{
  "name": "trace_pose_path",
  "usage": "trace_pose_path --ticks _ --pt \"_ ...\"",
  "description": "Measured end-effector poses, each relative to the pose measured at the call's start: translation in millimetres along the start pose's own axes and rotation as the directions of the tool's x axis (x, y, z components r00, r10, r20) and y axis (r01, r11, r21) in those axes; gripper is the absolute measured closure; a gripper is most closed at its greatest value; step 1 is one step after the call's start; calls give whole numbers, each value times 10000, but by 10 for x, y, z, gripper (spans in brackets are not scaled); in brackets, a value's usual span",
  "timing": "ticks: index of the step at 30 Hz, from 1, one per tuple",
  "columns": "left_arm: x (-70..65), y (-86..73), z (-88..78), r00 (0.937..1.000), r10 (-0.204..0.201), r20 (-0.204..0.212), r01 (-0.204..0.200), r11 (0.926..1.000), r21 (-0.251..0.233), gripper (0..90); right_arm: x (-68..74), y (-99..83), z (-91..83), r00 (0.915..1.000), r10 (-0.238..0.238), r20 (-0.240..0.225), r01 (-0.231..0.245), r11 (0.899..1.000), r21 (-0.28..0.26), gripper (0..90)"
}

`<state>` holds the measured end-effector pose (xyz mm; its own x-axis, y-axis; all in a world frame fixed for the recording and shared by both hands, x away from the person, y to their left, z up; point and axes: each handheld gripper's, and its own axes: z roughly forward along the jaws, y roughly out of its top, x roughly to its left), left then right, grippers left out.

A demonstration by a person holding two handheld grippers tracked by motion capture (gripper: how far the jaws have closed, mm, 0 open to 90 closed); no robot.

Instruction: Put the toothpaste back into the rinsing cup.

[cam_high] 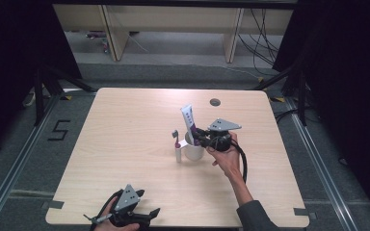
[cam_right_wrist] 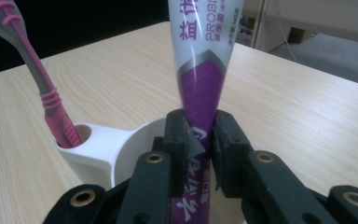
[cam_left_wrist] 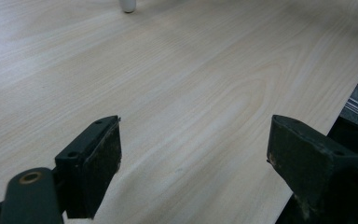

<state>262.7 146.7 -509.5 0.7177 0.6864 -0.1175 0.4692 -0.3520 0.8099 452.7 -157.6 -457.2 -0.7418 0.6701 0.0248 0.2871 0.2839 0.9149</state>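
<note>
A pale wooden bench (cam_high: pixel 125 159) carries a small group of things near its middle, with a round dark grommet (cam_high: pixel 215 102) set into the top near its far edge. A white cup (cam_high: pixel 193 151) stands there, and joined to its left side is a narrow white holder (cam_right_wrist: pixel 86 149) with a round hole; a pink and grey toothbrush (cam_right_wrist: pixel 46 95) stands in that hole, leaning away from the cup with its head up. Just beside the toothbrush, a white and purple toothpaste tube (cam_right_wrist: pixel 200 79) rises out of the cup, nearly upright, its flat crimped end topmost in the high view. The right tool (cam_right_wrist: pixel 199 135) has both black jaws pressed flat on the purple lower part of the tube, one on each side, just above the cup's rim, so it is closed on the tube. The cup rim lies directly below the jaws and the toothbrush handle stands close at their left in the right gripper view. The right hand (cam_high: pixel 229 159) comes in from the cup's right, forearm stretched across the bench from the near edge, the tool's grey plate on top and its cable looping down beside the wrist. The left tool (cam_high: pixel 127 211) rests at the near edge, well apart from the cup, held low; its jaws stand wide apart over bare wood with nothing between them.
</note>
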Motion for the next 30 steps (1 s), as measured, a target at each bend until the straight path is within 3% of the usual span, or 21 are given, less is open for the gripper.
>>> trace_pose_path --ticks 6,7,13,14,17,20,26,29,30 --pt "4 2 -7 9999 111 -15 -111 9999 125 174 19 -44 -8 9997 258 -53 -257 9995 180 775" --pt "1 3 -9 9999 100 -43 -99 9998 145 174 0 -43 -15 10000 30 -50 -29 9996 286 775" --pt "-12 -1 3 10000 3 -19 -3 10000 53 174 -22 -64 -27 10000 28 28 -29 9996 273 771" --pt "5 2 -3 9998 187 -70 -185 9996 205 174 -6 -70 -37 9992 401 -6 -401 9989 234 762" --pt "-13 -3 8 10000 -84 27 84 9999 -88 174 -38 -64 -58 9998 182 -25 -181 9996 229 751" --pt "-8 -1 3 10000 56 -34 -56 9999 89 174 -14 -51 -105 9984 561 -10 -561 9983 164 737" --pt "-12 -6 11 10000 0 13 0 10000 -51 174 -8 -33 -139 9998 195 56 -197 9991 383 718" --pt "4 -1 -3 9998 205 -87 -204 9996 189 174 -13 -30 -174 9992 397 33 -399 9980 486 691" --pt "1 -2 -4 9998 187 -79 -186 9997 176 174 -35 -28 -173 9998 177 10 -177 9994 287 682"
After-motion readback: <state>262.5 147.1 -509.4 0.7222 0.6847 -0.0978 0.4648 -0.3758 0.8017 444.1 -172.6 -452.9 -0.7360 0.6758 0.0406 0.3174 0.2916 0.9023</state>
